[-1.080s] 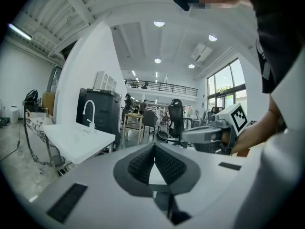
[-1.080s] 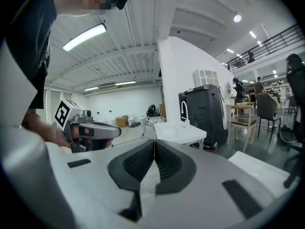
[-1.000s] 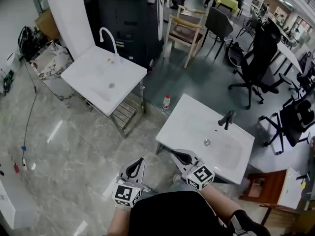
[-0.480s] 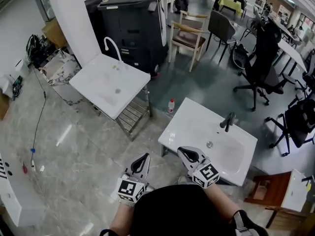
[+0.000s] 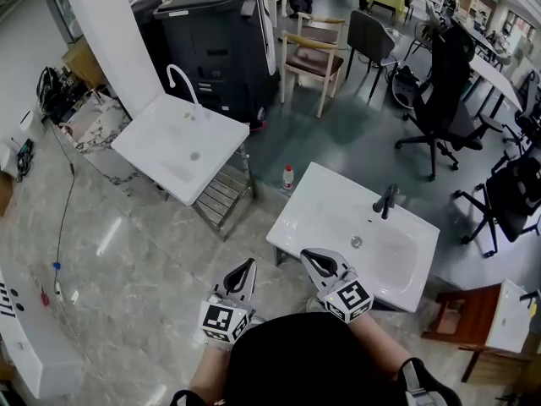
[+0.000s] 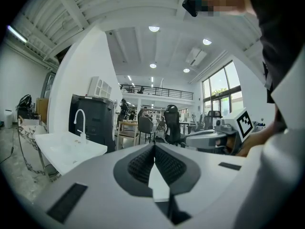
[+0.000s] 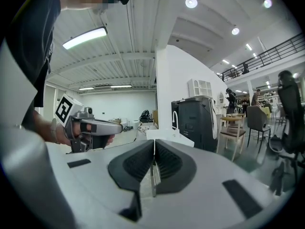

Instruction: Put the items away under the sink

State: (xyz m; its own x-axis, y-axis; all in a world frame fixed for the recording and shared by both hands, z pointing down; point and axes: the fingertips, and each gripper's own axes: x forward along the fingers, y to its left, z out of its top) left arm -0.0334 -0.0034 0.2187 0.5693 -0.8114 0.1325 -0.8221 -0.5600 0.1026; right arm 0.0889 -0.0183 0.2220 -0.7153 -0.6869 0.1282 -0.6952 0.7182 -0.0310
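Two white sinks stand on the grey floor in the head view. The nearer sink (image 5: 338, 218) has a dark faucet (image 5: 386, 200); the farther sink (image 5: 169, 146) has a white faucet (image 5: 179, 76) and a metal rack (image 5: 218, 195) beneath it. A small bottle (image 5: 287, 176) with a red cap stands on the floor between them. My left gripper (image 5: 247, 266) (image 6: 153, 147) is shut and empty, over the floor left of the nearer sink. My right gripper (image 5: 307, 255) (image 7: 154, 141) is shut and empty by that sink's near-left corner.
A large black machine (image 5: 220, 41) and a white pillar (image 5: 110, 32) stand behind the farther sink. A wooden chair (image 5: 308, 57), office chairs (image 5: 439, 91) and desks fill the back right. A cable (image 5: 63, 210) trails over the floor at left; a small wooden table (image 5: 452, 320) sits right.
Both grippers have risen a little and moved slightly forward, staying shut. The view has shifted a bit, so the sinks sit slightly differently in the frame.
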